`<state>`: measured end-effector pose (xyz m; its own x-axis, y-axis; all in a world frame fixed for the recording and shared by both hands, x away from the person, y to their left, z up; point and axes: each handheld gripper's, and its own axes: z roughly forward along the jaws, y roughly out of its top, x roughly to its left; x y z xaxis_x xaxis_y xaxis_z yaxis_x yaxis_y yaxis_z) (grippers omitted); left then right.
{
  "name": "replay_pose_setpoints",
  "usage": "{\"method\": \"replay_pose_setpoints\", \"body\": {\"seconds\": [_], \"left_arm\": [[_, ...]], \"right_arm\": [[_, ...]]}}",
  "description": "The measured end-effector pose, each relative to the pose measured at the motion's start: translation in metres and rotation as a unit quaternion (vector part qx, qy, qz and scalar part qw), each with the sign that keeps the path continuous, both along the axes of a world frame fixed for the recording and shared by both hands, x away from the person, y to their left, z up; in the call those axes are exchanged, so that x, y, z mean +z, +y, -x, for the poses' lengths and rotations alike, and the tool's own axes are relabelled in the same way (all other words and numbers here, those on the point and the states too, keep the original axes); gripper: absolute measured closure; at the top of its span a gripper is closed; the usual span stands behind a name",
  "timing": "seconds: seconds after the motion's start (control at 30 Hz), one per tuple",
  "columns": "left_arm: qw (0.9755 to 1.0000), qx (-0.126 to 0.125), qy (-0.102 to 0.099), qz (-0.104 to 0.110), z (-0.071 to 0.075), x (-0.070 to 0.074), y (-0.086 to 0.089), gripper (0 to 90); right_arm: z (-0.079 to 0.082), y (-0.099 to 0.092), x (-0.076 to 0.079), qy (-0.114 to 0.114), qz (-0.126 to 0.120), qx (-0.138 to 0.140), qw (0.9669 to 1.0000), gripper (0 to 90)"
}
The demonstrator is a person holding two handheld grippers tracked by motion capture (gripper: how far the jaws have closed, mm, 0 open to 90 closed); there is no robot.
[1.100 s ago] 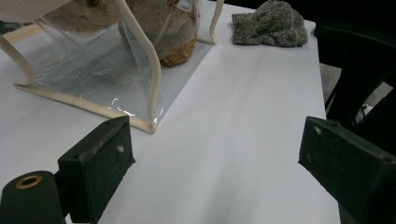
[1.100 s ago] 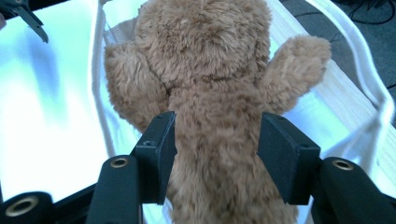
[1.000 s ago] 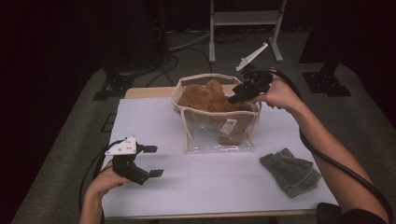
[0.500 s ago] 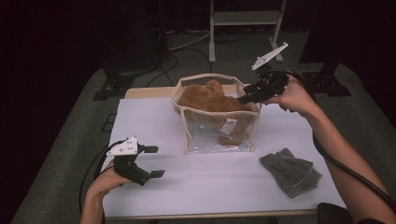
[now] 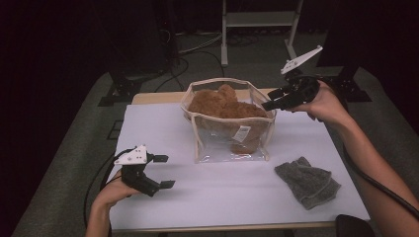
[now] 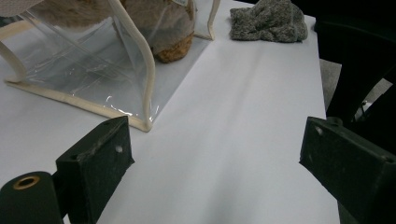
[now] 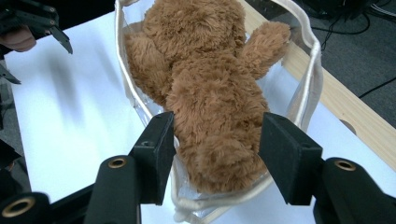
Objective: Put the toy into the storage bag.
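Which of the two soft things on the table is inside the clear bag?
The brown teddy bear lies inside the clear bag, which stands open at the top. The grey knitted cloth lies apart on the bare table, outside the bag.

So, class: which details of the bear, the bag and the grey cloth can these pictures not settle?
- Teddy bear: its face, turned down in the right gripper view.
- White label: print too small in the high view.
- Clear bag: top cut off by the left gripper view's edge.
- Grey cloth: crumpled, kind unclear.
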<state>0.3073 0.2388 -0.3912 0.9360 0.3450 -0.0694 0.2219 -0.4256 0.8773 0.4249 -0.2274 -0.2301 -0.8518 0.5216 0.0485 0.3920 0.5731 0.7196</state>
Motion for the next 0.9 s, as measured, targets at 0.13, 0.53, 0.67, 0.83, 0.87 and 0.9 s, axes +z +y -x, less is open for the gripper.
{"method": "replay_pose_setpoints", "body": {"seconds": [0.13, 0.53, 0.67, 0.83, 0.87, 0.9], "left_arm": [[1.0000, 0.002, 0.002, 0.003, 0.000, 0.000, 0.000, 8.2], [1.0000, 0.002, 0.003, 0.002, 0.000, -0.001, 0.000, 8.2], [1.0000, 0.004, 0.003, 0.004, 0.000, -0.001, 0.000, 8.2], [1.0000, 0.003, 0.004, 0.003, 0.000, -0.001, 0.000, 8.2], [1.0000, 0.004, 0.005, 0.003, 0.000, -0.001, 0.000, 8.2], [1.0000, 0.003, 0.005, 0.002, 0.000, -0.001, 0.000, 8.2]], "right_arm": [[0.004, -0.008, 0.001, -0.003, -0.002, -0.003, 1.0000, 43.5], [0.017, -0.033, -0.002, -0.007, -0.018, -0.019, 0.9996, 43.0], [0.019, -0.043, -0.006, -0.006, -0.025, -0.025, 0.9994, 43.0], [0.024, -0.054, -0.011, -0.005, -0.035, -0.032, 0.9989, 42.5], [0.025, -0.056, -0.012, -0.004, -0.036, -0.034, 0.9988, 42.4], [0.026, -0.059, -0.013, -0.001, -0.037, -0.037, 0.9986, 42.3]]}}
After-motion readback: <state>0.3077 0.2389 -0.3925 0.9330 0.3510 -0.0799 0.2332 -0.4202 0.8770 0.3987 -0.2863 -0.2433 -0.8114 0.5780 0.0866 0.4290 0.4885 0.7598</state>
